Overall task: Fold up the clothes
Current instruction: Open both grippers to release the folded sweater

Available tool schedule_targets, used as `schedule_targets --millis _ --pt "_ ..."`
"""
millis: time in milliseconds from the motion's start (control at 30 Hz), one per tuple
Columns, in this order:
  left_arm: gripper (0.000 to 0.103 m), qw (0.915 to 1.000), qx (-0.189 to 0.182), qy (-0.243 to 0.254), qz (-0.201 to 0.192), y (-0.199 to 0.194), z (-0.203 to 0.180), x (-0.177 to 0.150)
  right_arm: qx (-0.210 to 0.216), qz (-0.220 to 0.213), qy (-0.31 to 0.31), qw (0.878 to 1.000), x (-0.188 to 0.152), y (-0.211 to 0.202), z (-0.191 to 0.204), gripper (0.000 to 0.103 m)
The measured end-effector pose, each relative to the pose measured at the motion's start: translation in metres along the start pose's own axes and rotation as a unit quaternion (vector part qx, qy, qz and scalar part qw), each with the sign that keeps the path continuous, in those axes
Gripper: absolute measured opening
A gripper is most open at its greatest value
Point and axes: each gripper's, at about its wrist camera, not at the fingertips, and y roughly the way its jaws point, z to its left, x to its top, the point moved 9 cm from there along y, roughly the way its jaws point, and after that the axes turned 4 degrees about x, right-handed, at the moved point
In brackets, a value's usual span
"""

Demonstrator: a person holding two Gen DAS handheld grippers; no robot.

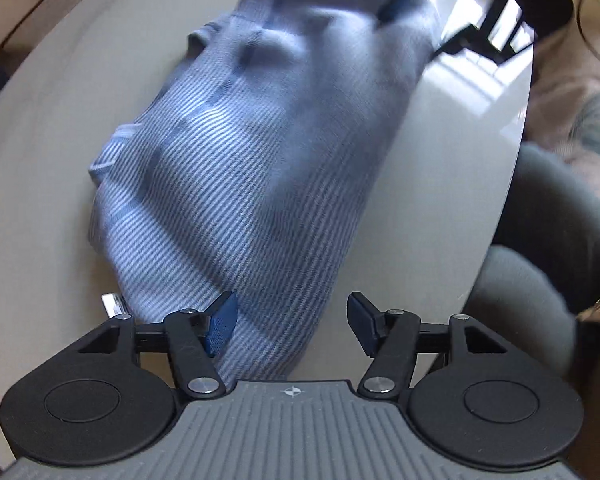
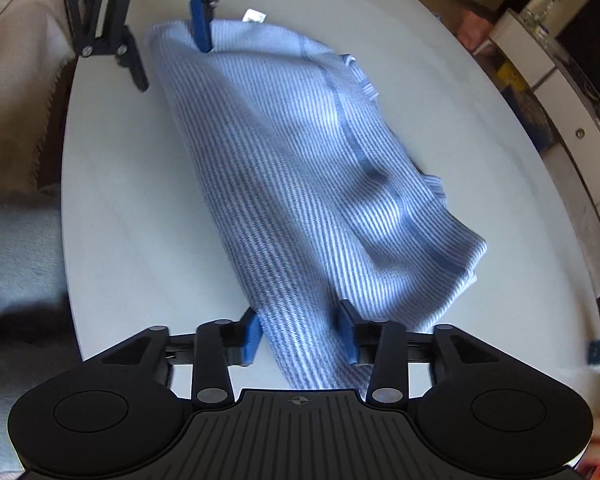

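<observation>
Now the striped blue garment (image 1: pixel 236 168) lies folded on my round white table (image 1: pixel 40 152), and its long axis runs from one of my grippers to the other. My left gripper (image 1: pixel 292 326) points down over one narrow end; its jaws stand well apart, the cloth is between them, but the pads do not press it. My right gripper (image 2: pixel 300 334) stands the same way over the opposite end, with the fabric loose between its blue pads (image 2: pixel 252 340). So neither tool holds anything. The right wrist view shows a small white label (image 2: pixel 255 16) at the far end, a seam along the cloth and a cabinet (image 2: pixel 548 68) behind the table. The left wrist view shows a grey cushion (image 1: pixel 540 248) beside the table edge.
</observation>
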Motion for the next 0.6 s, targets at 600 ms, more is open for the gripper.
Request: schedule_targets --millis 600 --pt "0.071 0.9381 -0.109 -0.328 -0.016 0.004 0.082 -0.035 0.188 -0.048 0.481 0.855 -0.061 -0.003 -0.086 0.059"
